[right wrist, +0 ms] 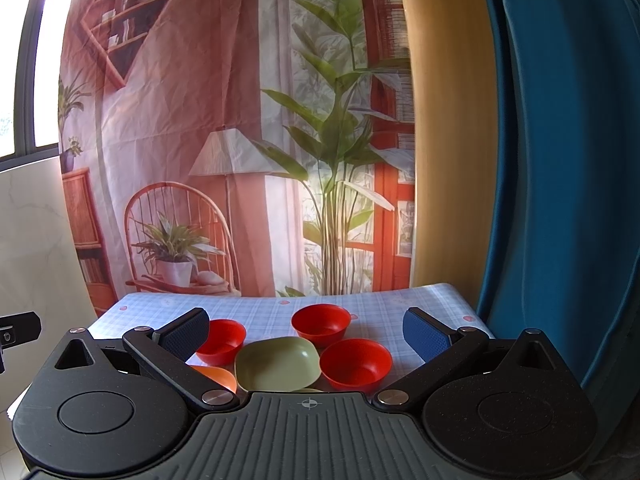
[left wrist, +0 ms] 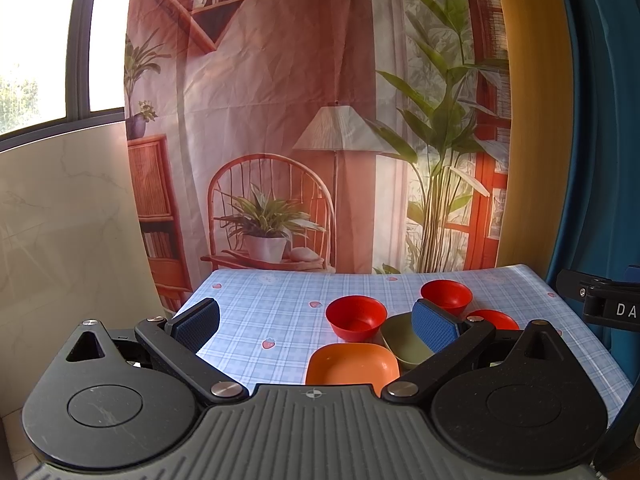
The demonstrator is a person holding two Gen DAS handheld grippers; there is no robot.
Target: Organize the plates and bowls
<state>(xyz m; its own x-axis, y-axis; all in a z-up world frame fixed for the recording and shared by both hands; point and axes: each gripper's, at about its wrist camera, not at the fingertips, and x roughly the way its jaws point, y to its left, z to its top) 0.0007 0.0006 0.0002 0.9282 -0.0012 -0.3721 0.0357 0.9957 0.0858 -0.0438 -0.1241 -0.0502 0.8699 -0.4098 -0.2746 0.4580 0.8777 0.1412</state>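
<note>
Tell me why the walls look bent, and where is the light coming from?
Left wrist view: fisheye lens bows the window frame and yellow panel; daylight blows out the panes. Right wrist view: same curving on the blue curtain; the checked tablecloth and red round bowls stay sharp, softly lit.

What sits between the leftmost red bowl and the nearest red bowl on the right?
The green plate lies between the left red bowl and the right red bowl, clearest in the right wrist view.
</note>
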